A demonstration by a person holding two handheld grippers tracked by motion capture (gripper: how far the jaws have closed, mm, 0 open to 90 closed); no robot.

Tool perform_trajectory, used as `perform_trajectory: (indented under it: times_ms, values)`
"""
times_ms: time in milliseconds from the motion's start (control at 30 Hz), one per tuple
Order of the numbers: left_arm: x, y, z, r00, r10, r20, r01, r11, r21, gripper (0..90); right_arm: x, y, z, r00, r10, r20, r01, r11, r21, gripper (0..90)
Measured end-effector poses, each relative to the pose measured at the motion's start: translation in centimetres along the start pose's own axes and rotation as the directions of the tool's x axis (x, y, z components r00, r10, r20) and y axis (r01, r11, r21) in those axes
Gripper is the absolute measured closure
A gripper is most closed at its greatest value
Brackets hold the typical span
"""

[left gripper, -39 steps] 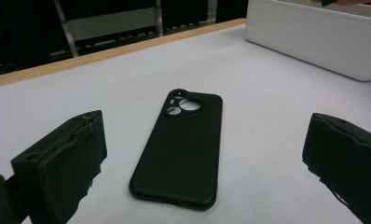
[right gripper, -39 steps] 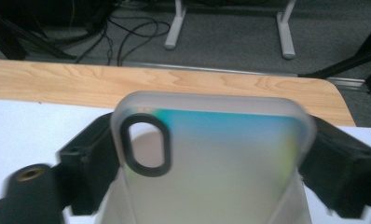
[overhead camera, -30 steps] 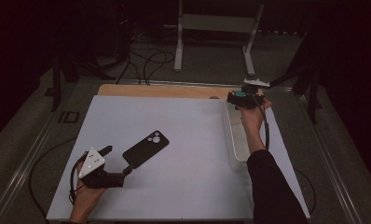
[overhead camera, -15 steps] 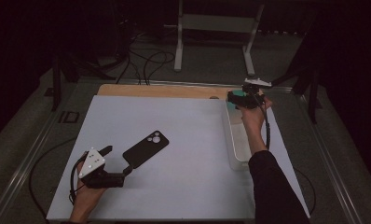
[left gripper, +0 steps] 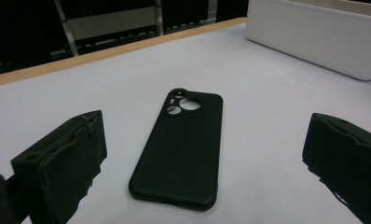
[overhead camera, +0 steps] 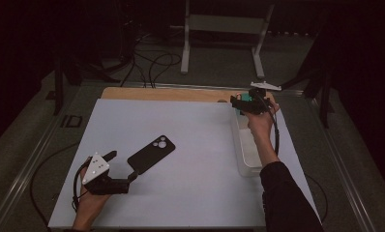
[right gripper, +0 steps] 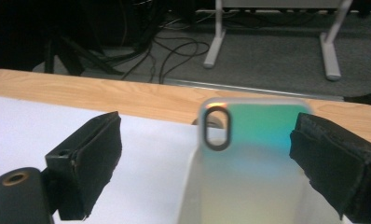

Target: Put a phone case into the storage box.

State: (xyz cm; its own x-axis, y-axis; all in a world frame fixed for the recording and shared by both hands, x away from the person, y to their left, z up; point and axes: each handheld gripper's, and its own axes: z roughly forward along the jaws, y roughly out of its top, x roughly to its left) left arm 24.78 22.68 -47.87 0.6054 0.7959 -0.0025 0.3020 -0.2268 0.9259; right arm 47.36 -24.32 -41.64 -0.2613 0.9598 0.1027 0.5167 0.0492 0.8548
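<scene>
Two phone cases are seen: a black phone case (left gripper: 179, 149) lies flat on the table (overhead camera: 205, 140) between the left gripper's (overhead camera: 120, 166) parted jaws. An iridescent phone case (right gripper: 249, 154) is framed, untouched, by the right gripper's (right gripper: 207, 158) parted jaws over the white bin (overhead camera: 248, 164).

Dim room, dark surround; mat (overhead camera: 195, 130) evenly lit from above. Soft shadows. Iridescent case (right gripper: 249, 140) close and blurred; black case (left gripper: 181, 144) sharp.
</scene>
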Motion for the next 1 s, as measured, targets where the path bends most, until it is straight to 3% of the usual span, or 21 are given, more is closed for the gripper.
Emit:
perform_trajectory:
  times_ms: [300, 633, 1000]
  values:
    - [0.0, 0.0, 0.0, 1.0, 0.0, -0.003, 0.0, 1.0, 0.002, 0.2, 1.1, -0.5, -0.9, 0.998, -0.035, -0.051, 0.036, 0.999, 0.003, 8.9]
    - [0.0, 0.0, 0.0, 1.0, -0.004, -0.006, 0.004, 1.0, 0.005, 0.2, 2.6, -1.3, -2.5, 0.9903, -0.073, -0.118, 0.074, 0.997, 0.005, 8.9]
    - [0.0, 0.0, 0.2, 0.9998, -0.011, -0.018, 0.012, 0.9997, 0.022, 0.2, 3.6, -2.8, -5.3, 0.9766, -0.12, -0.178, 0.12, 0.993, -0.009, 8.9]
